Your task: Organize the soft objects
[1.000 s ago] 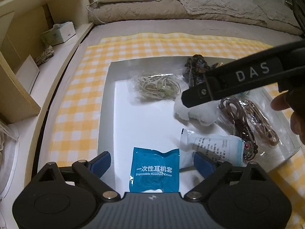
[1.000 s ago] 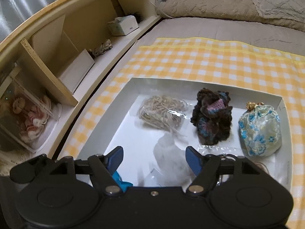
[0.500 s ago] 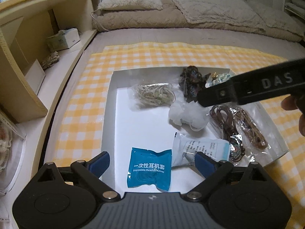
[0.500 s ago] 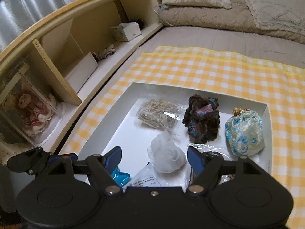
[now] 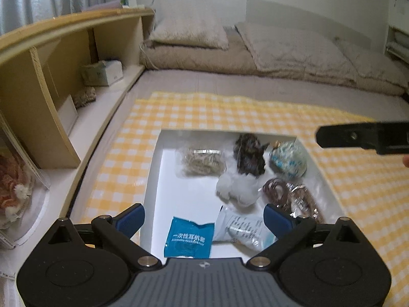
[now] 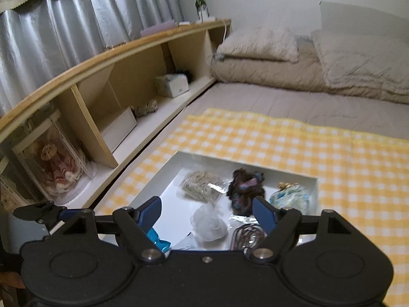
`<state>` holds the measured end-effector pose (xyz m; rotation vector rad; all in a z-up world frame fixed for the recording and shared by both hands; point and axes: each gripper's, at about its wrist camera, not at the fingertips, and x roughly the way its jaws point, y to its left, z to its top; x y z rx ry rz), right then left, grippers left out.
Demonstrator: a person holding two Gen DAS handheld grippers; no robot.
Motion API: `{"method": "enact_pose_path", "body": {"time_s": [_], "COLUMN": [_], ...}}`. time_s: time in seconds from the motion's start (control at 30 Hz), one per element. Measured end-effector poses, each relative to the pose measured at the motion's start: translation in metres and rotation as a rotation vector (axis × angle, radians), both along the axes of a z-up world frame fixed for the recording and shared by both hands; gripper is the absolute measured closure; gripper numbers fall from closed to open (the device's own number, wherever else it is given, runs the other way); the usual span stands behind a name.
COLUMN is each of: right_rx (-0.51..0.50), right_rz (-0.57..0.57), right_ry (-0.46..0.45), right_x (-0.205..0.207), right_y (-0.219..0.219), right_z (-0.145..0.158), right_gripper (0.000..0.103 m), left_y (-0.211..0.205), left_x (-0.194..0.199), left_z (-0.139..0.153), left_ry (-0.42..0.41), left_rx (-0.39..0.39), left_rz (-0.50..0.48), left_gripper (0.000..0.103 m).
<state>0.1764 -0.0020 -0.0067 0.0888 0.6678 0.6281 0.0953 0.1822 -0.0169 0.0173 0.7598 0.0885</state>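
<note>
A white tray [image 5: 153,168] lies on a yellow checked cloth [image 5: 122,163]. In it are a bag of beige string [image 5: 203,161], a dark knitted piece [image 5: 250,153], a blue floral pouch [image 5: 288,160], a white fluffy ball [image 5: 236,186], bagged brown cords [image 5: 288,194], a white packet [image 5: 240,229] and a blue packet [image 5: 189,238]. My left gripper [image 5: 203,217] is open and empty, raised above the tray's near edge. My right gripper [image 6: 207,211] is open and empty, raised above the tray [image 6: 315,186]; one of its fingers [image 5: 358,136] shows at right in the left wrist view.
A wooden shelf unit [image 6: 102,107] runs along the left, holding a tissue box [image 6: 171,85], a rope bundle [image 6: 145,107] and a boxed doll [image 6: 53,163]. Beige pillows and a folded quilt [image 5: 255,51] lie at the back of the bed.
Both grippers have lifted up and back from the tray, so the tray looks smaller and more of the room shows. The right gripper has drawn off to the right. The tray's contents stay put.
</note>
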Motion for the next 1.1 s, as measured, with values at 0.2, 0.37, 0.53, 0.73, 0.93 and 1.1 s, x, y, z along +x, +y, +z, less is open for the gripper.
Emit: {"method": "enact_pose_path", "body": {"time_s": [0.2, 0.37, 0.53, 0.73, 0.93, 1.1], "right_rx": [-0.004, -0.019, -0.045, -0.046, -0.046, -0.063], "right_rz": [-0.038, -0.075, -0.125, -0.181, -0.225, -0.249], "right_ry": [-0.052, -0.103, -0.138, -0.151, -0.195, -0.229], "right_x": [-0.018, -0.037, -0.060, -0.086, -0.113, -0.138], "right_y": [-0.031, -0.061, -0.086, -0.113, -0.130, -0.140], "right_z": [0.017, 0.032, 0.042, 0.050, 0.053, 0.044], "right_gripper": [0.016, 0.007, 0.004, 0.000, 0.000, 0.000], "left_y": [-0.011, -0.019, -0.034, -0.047, -0.064, -0.075], "left_x": [-0.015, -0.026, -0.045, -0.069, -0.090, -0.106], "left_z": [0.026, 0.046, 0.061, 0.074, 0.078, 0.077], "left_ry": [-0.078, -0.133, -0.198, -0.225, -0.232, -0.240], "left_rx": [0.009, 0.004, 0.078, 0.050, 0.036, 0.016], "left_rz": [0.027, 0.063, 0.108, 0.070, 0.030, -0.003], "left_gripper": [0.003, 0.003, 0.000, 0.000, 0.000, 0.000]}}
